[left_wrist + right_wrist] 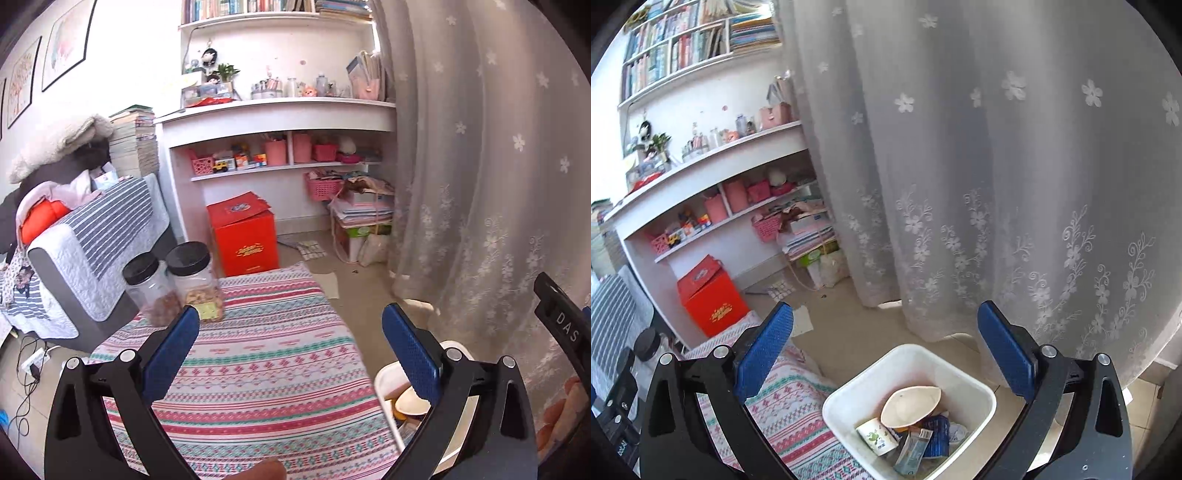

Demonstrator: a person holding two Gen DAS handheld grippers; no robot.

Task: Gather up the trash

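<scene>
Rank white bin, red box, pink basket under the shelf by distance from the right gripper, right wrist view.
From the right gripper, fingers open and empty:
1. White bin: directly below the fingers, on the floor beside the patterned cloth, trash inside.
2. Red box: farther out on the left, on the floor at the shelf's foot.
3. Pink basket: farthest, back under the lower shelf by the curtain.

Left gripper (291,354): jaws spread wide, blue pads facing each other, nothing between them; it points forward and tilted somewhat downward. Right gripper (884,356): jaws likewise spread wide and empty, tilted downward. Fingers (561,413) of the person's hand show at the right edge of the left wrist view.
</scene>
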